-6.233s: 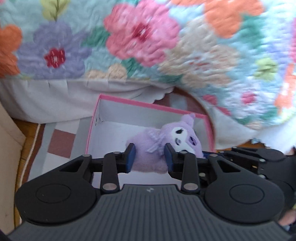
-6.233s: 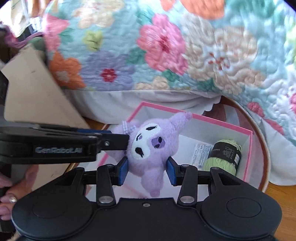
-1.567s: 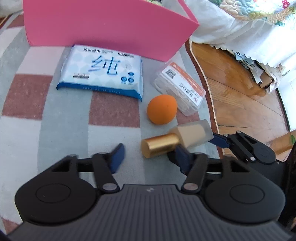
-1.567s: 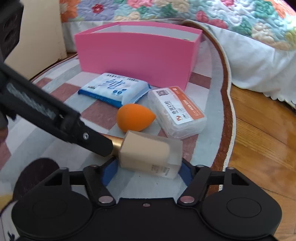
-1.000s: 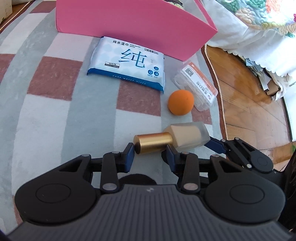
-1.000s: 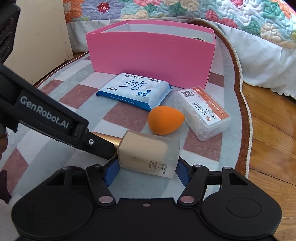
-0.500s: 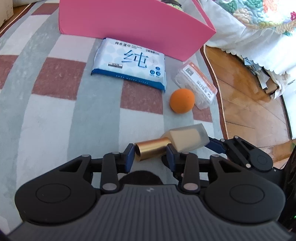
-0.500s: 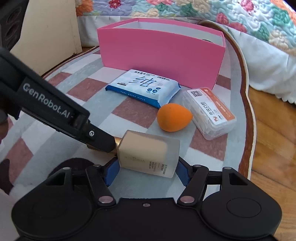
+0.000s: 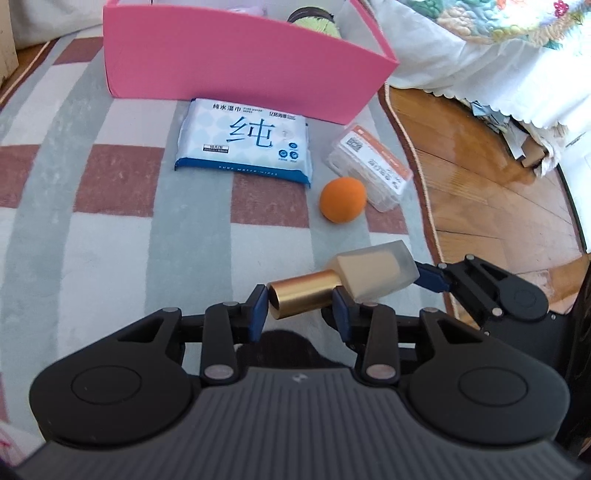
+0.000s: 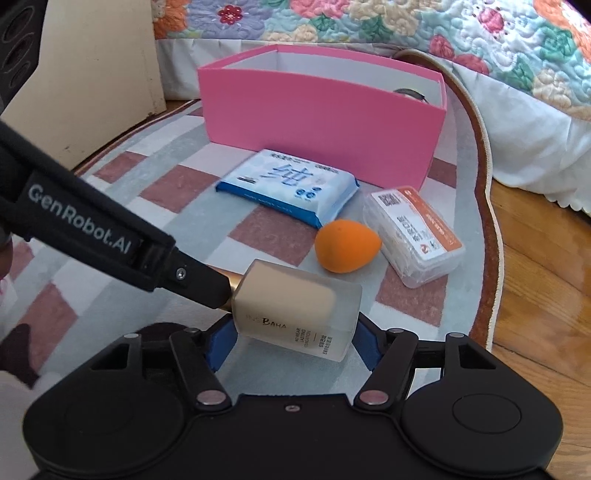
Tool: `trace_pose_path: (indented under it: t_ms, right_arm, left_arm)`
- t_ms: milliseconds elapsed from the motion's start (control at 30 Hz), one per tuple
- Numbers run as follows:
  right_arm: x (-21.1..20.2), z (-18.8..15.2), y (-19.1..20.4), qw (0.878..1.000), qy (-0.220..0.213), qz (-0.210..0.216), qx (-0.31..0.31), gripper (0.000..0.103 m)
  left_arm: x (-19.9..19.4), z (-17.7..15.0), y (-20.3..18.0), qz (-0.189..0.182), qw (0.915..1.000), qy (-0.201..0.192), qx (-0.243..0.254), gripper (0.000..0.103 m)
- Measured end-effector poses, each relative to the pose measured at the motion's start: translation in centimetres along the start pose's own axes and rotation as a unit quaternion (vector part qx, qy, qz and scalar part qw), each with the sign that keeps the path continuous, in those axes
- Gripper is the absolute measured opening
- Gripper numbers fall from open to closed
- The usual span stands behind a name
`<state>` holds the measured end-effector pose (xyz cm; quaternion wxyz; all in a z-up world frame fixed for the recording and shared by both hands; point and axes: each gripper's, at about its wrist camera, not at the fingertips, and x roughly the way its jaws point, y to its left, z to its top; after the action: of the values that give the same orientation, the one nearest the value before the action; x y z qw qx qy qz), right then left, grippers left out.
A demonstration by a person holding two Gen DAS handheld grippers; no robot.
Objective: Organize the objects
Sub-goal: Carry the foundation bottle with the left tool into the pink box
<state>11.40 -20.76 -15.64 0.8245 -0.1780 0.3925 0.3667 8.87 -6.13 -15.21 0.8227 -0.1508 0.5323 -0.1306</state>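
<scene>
Over the near rug (image 9: 110, 236), both grippers share one bottle (image 10: 295, 310), lifted clear of the floor. The left gripper (image 9: 299, 310) has its jaws pinched narrow on the gold cap (image 9: 303, 297); the right gripper (image 10: 291, 341) stands half spread, pads pressing either side of the frosted body. Long axis runs level, left to right: cap pointing left, flat base right, tilted slightly up toward the base end in the left view.

The pink box (image 10: 321, 110) sits at the far end, already holding yarn (image 9: 317, 20). Between lie the wipes (image 10: 288, 184), the orange sponge (image 10: 347, 245) and a clear case (image 10: 413, 236), so the carry should pass above those. My advice: move both hands together, same pace, no twisting against each other, or the cap could loosen or slip. Frosted glass looks slick, so keep the squeeze steady and lower it inside the box before letting go, one side at a time.
</scene>
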Motion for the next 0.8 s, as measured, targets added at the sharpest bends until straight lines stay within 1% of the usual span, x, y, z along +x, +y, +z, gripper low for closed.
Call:
trace_pose_path:
  t_ms: [167,300,367,500,667,800]
  right_arm:
    - [-3.0,1.6,0.8,1.000,0.014,0.008,-0.007,0.071]
    - [-5.9,3.1,1.7,0.999,0.019,0.019,-0.022,0.071]
    - [-7.3,3.8,2.1,0.999,0.014,0.023,-0.030,0.071]
    - [-10.6,5.7,2.4,0.999,-0.007,0.027,-0.039,0.070]
    - [-13.8,8.1,2.5,0.998,-0.042,0.021,-0.050,0.070]
    - [-15.7,10.1,2.4,0.996,-0.074,0.017,-0.055,0.069]
  left_arm:
    - [-3.6,0.1,-0.7,-0.008,0.9999,0.009,0.004,0.034]
    - [-6.6,0.7,-2.0,0.008,0.9990,0.033,0.030,0.034]
    - [-8.1,1.0,-2.5,0.013,0.9986,0.037,0.035,0.034]
    - [-11.2,1.6,-3.0,0.008,0.9990,0.021,0.038,0.034]
    - [-14.6,2.7,-4.0,0.008,0.9989,-0.018,0.042,0.034]
    - [-16.4,4.0,-4.9,0.013,0.9978,-0.042,0.051,0.034]
